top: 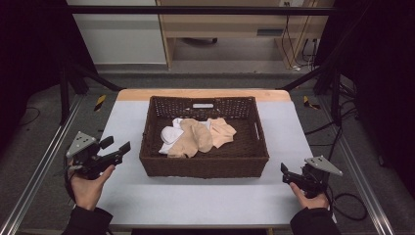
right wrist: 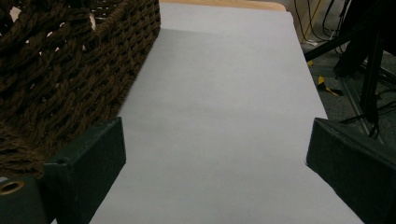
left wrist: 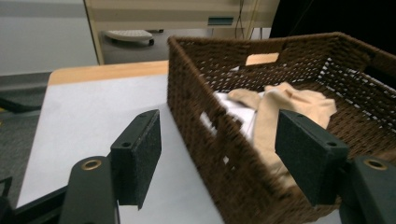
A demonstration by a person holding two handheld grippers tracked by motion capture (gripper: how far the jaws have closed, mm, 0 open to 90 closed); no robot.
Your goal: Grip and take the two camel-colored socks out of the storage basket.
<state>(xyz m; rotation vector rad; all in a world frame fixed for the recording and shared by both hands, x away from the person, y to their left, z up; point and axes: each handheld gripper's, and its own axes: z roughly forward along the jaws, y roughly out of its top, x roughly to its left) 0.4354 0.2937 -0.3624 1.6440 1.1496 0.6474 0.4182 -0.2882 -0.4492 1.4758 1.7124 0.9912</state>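
A dark brown wicker basket [top: 203,166] stands in the middle of the table. Inside it lie crumpled beige cloth pieces [top: 195,137] and a white one [top: 171,134]. My left gripper [top: 116,145] is held above the table just left of the basket, open and empty. In the left gripper view the left gripper [left wrist: 219,140] has the basket's [left wrist: 201,93] near corner between its spread jaws, with the beige cloth [left wrist: 285,102] and white cloth [left wrist: 233,105] beyond. My right gripper [top: 285,172] sits low off the basket's front right corner. The right gripper [right wrist: 217,140] is open, with the basket wall [right wrist: 70,70] to its left.
A pale grey mat [top: 195,200] covers the table, with a wooden strip [top: 205,94] at the far edge. Metal rails [top: 34,176] run along both sides. Cables [top: 350,200] lie on the floor at the right. Bare mat lies in front of the basket and on both sides.
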